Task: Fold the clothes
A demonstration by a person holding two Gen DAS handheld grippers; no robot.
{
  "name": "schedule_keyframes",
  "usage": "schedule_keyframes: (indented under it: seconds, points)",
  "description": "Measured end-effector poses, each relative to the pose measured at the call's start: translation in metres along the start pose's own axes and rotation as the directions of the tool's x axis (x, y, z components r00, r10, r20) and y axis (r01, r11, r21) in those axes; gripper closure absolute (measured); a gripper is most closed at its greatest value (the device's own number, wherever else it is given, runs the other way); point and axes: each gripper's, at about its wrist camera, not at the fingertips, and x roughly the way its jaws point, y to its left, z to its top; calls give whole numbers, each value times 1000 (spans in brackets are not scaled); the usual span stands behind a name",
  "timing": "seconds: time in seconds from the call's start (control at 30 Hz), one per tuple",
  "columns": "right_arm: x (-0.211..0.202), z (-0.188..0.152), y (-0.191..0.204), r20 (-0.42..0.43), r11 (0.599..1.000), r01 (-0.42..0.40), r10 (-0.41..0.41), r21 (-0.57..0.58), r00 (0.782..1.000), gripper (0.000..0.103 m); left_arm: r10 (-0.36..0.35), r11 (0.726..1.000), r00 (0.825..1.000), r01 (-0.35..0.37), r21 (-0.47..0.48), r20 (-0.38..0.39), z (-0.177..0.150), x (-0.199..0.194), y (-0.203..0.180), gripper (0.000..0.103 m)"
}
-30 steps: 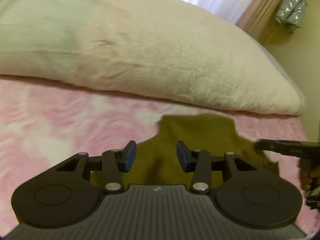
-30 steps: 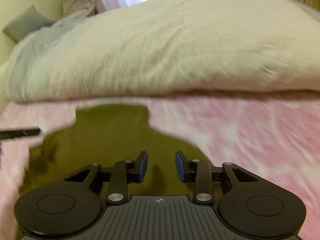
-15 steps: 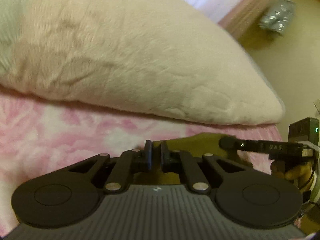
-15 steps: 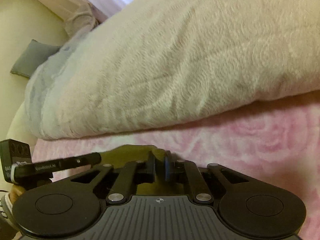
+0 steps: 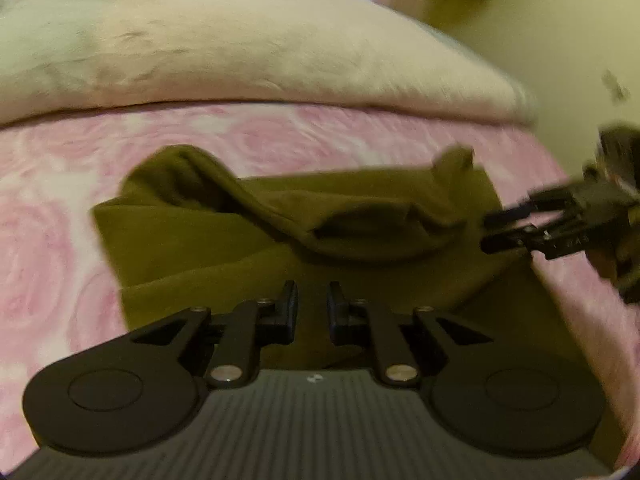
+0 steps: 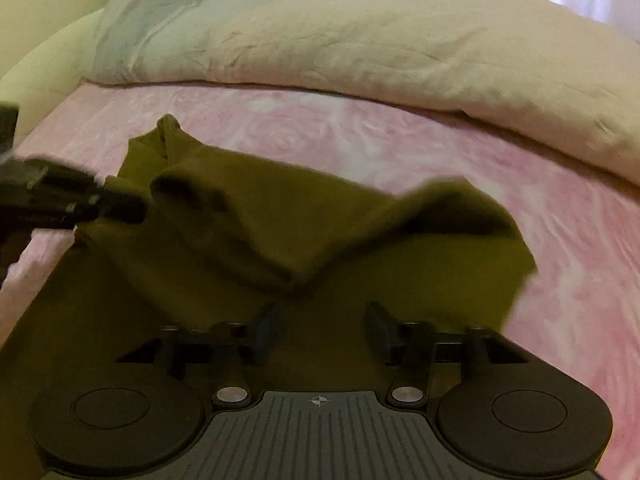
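An olive-green garment (image 5: 280,248) lies on the pink rose-patterned bedspread (image 5: 52,240), with its far part folded over toward me in a loose, rumpled flap (image 5: 360,224). My left gripper (image 5: 312,304) hovers above the near edge of the garment, jaws a little apart and empty. My right gripper (image 6: 324,328) is open wide and empty above the same garment (image 6: 280,220). Each gripper shows in the other's view: the right one (image 5: 520,232) at the garment's right edge, the left one (image 6: 80,200) at its left edge.
A thick cream duvet (image 5: 240,48) lies across the far side of the bed, also in the right wrist view (image 6: 400,40). A yellow-green wall (image 5: 560,40) stands at the right. The bed edge is near the right gripper's side.
Both grippers were shut on the garment's far edge half a second ago. They have since pulled it back toward me, let go and opened, leaving a folded flap.
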Motion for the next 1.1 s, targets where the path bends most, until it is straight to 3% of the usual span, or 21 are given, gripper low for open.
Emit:
schedule_keyframes:
  seconds: [0.13, 0.27, 0.33, 0.43, 0.5, 0.57, 0.6, 0.67, 0.73, 0.8, 0.87, 0.93, 1.03, 1.1]
  points:
    - [-22, 21, -9, 146, 988, 16, -39, 154, 989, 51, 39, 998, 990, -31, -60, 135, 33, -8, 2, 92]
    - [-6, 46, 9, 242, 991, 20, -51, 132, 969, 51, 50, 998, 986, -55, 25, 160, 54, 20, -15, 91]
    - [10, 46, 18, 223, 995, 38, -58, 93, 973, 51, 61, 994, 992, -71, 89, 110, 44, 34, -22, 91]
    - [35, 21, 29, 149, 995, 101, -100, 0, 984, 51, 123, 952, 991, -132, 276, 52, 5, 37, -32, 91]
    - [38, 10, 33, 152, 988, 136, -124, -72, 981, 51, 149, 929, 985, -171, 329, 90, -9, 32, -36, 91]
    - [33, 6, 37, 175, 977, 169, -145, -133, 974, 51, 182, 924, 979, -203, 323, 96, -1, 28, -40, 89]
    - [29, 12, 38, 178, 973, 186, -160, -139, 971, 51, 196, 922, 971, -229, 311, 135, 6, 24, -41, 89]
    - [17, 22, 39, 246, 963, 226, -185, -149, 951, 51, 226, 918, 952, -278, 284, 205, 21, 20, -41, 88]
    - [10, 33, 35, 306, 956, 255, -201, -147, 931, 51, 285, 902, 929, -343, 262, 236, 34, 23, -36, 80]
    - [16, 39, 23, 289, 949, 286, -240, -130, 927, 51, 369, 881, 907, -410, 235, 202, 40, 36, -21, 79]
    - [34, 31, 2, 215, 947, 307, -282, -93, 935, 51, 439, 883, 894, -447, 143, 88, 32, 48, 6, 75]
    - [47, 16, -22, 153, 961, 277, -272, -7, 950, 51, 398, 917, 910, -399, -15, 117, 21, 35, 24, 75]
    - [32, 18, -26, 185, 968, 248, -252, 45, 950, 51, 411, 912, 898, -406, -65, 158, 22, 15, 20, 77]
    - [16, 21, -23, 232, 966, 249, -260, 75, 937, 51, 405, 914, 892, -398, -79, 199, 22, 1, 11, 78]
